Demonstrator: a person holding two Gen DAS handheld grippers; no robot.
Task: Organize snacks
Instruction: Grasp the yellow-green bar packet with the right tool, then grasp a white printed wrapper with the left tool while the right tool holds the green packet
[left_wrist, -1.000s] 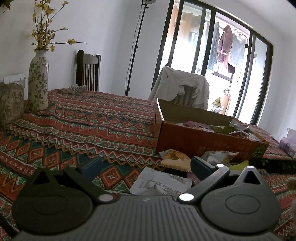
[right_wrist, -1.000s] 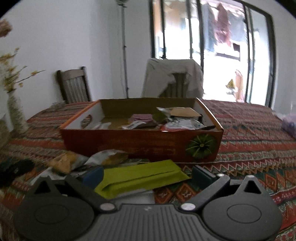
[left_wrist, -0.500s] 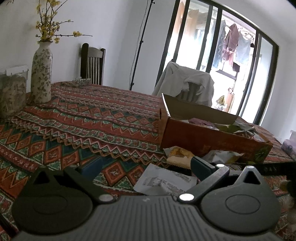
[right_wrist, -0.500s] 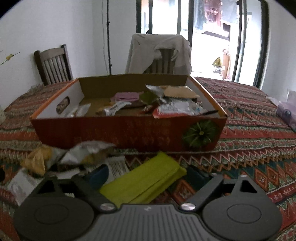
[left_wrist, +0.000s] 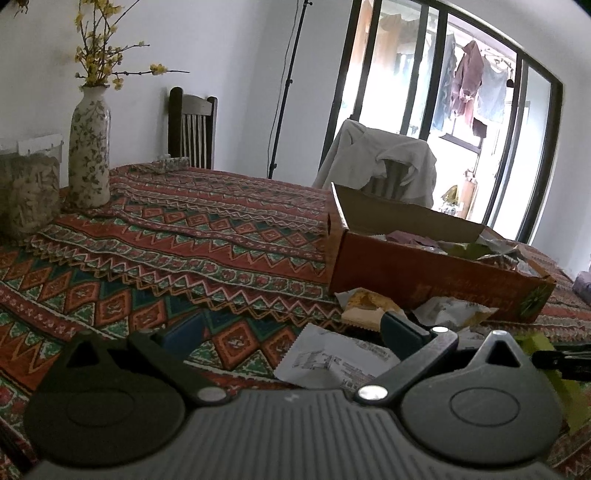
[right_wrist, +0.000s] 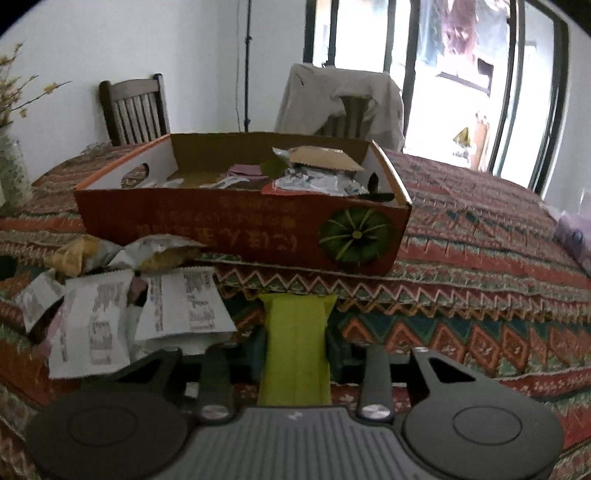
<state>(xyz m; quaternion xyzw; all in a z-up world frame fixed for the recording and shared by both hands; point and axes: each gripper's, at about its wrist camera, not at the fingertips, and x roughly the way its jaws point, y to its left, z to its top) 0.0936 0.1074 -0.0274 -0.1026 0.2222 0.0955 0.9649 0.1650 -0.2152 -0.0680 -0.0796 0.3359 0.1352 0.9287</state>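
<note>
An orange cardboard box (right_wrist: 207, 218) with several snack packets inside stands on the patterned tablecloth; it also shows in the left wrist view (left_wrist: 424, 273). My right gripper (right_wrist: 295, 350) is shut on a lime-green snack packet (right_wrist: 297, 332), held just above the cloth in front of the box. My left gripper (left_wrist: 291, 332) is open and empty, low over the table, with a white packet (left_wrist: 332, 360) between its fingers' line. Loose white packets (right_wrist: 177, 306) and yellow crinkled packets (right_wrist: 155, 251) lie left of the green one.
A floral vase (left_wrist: 90, 147) and a jar (left_wrist: 27, 188) stand at the table's far left. Two chairs (right_wrist: 135, 107) stand behind the table, one draped with cloth (right_wrist: 340, 99). A purple item (right_wrist: 574, 236) lies at the right edge.
My right gripper has closed on the green packet and turned it end-on toward the box. The left gripper drifted slightly; its jaws stay open.
</note>
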